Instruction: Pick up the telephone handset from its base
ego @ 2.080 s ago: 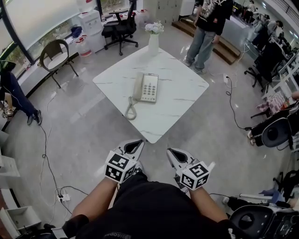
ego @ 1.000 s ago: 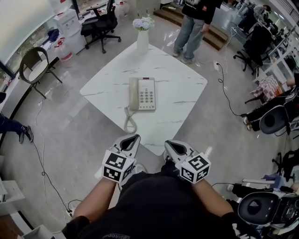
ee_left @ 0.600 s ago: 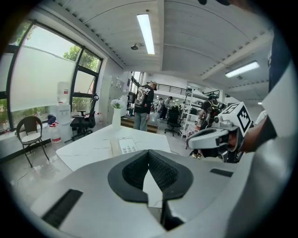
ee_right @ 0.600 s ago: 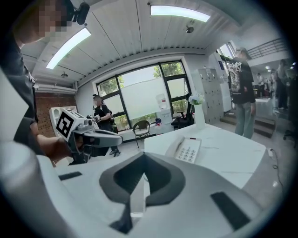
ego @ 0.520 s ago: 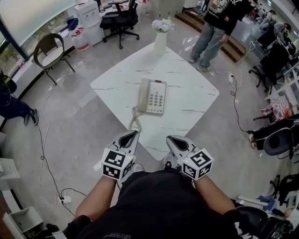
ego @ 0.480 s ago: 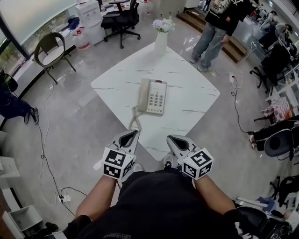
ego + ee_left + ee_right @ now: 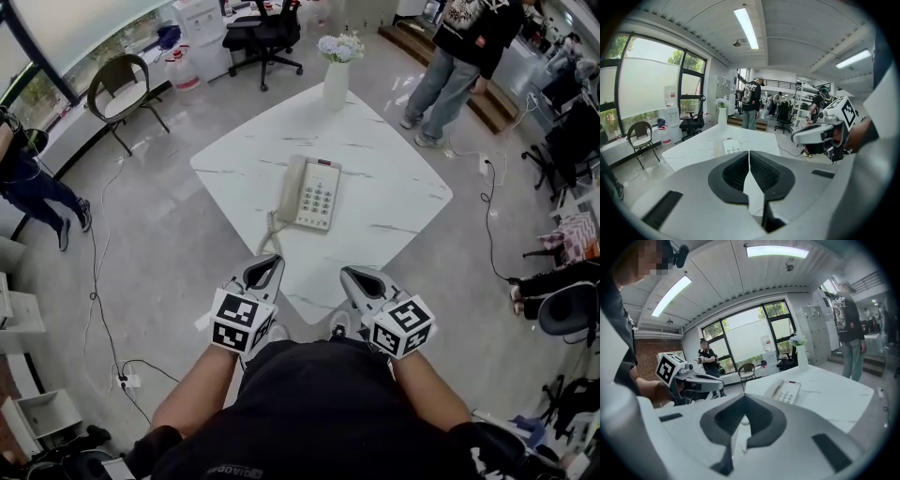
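Overhead, handset shows fully on its base; bystander is cropped.

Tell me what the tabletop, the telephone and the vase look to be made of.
Tabletop: marble or a marble-look slab; white with thin grey veins, smooth and faintly glossy.
Telephone: probably moulded plastic; uniform cream colour, soft matte sheen, rounded edges.
Vase: ceramic or opaque glass, cannot tell which; plain white and smooth.

Flower vase on white table; bystander beyond.
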A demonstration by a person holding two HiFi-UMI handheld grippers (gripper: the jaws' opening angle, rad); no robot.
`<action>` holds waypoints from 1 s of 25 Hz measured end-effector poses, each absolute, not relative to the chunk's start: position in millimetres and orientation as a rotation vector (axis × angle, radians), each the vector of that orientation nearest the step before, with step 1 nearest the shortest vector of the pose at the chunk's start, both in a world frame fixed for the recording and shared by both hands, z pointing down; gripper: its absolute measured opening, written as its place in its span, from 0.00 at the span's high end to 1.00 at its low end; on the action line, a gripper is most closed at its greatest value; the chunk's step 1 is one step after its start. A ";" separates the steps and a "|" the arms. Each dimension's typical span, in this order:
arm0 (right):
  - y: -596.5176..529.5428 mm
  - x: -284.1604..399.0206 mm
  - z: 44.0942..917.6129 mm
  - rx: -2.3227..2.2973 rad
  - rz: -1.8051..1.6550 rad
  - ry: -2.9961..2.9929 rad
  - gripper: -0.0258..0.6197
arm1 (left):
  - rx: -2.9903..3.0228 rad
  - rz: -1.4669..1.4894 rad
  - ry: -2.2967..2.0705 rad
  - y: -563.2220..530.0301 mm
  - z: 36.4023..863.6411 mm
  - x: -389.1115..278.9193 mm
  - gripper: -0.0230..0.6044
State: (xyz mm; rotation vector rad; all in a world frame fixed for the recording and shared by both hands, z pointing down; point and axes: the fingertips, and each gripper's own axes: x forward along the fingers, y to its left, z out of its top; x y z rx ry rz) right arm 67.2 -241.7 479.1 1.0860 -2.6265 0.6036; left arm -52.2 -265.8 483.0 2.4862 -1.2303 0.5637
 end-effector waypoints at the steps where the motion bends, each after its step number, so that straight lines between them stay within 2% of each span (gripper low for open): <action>1: -242.9 70.1 478.3 1.094 0.610 -2.631 0.96 | 2.491 0.567 -1.227 -266.5 481.5 -49.2 0.95; 6: -243.5 75.5 482.0 1.100 0.639 -2.652 0.96 | 2.505 0.606 -1.227 -268.6 483.1 -42.3 0.93; 15: -242.4 77.8 481.2 1.102 0.651 -2.672 0.96 | 2.487 0.643 -1.249 -273.1 483.6 -41.1 0.70; 20: -241.1 77.7 480.4 1.107 0.647 -2.681 0.96 | 2.496 0.636 -1.245 -272.8 481.3 -40.2 0.66; 25: -240.7 80.0 481.4 1.119 0.652 -2.681 0.96 | 2.500 0.637 -1.226 -272.4 482.7 -35.9 0.66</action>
